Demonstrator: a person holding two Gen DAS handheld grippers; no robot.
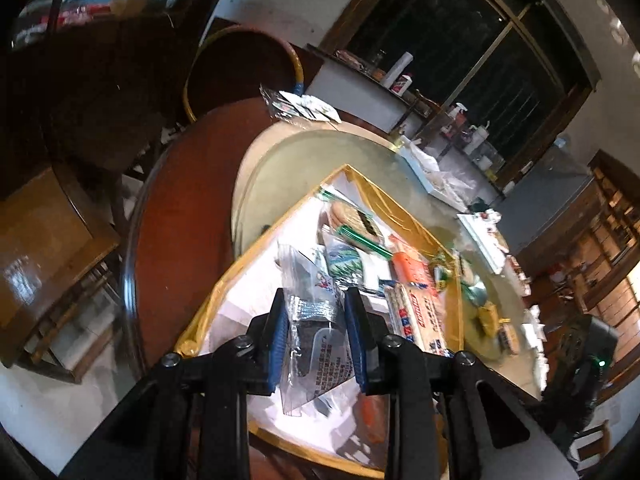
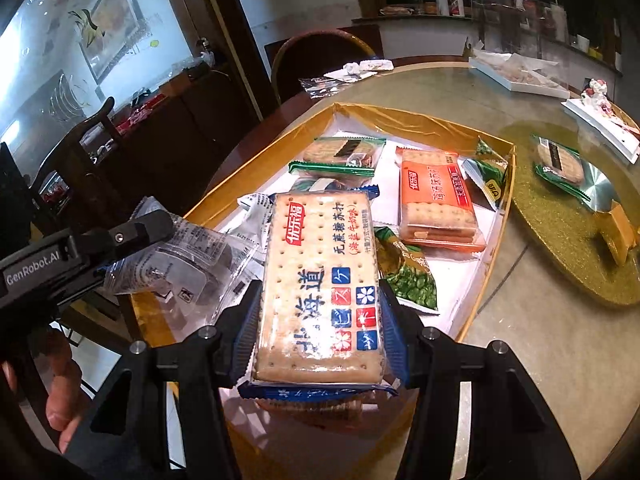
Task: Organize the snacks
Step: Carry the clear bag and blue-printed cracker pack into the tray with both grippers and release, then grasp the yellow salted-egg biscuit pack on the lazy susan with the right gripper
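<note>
Nearest the cam: your left gripper is clamped on a clear snack bag, and your right gripper is squeezing the blue cracker pack by its long edges. Both hang over the gold-rimmed tray, prob for dropping in. Inside: orange crackers, green pea bag, round cookies. One cookie pack sits outside, on the right.

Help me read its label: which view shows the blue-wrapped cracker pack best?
The right wrist view: the cracker pack fills it, label up. The left wrist view shows it small and blurred.
</note>
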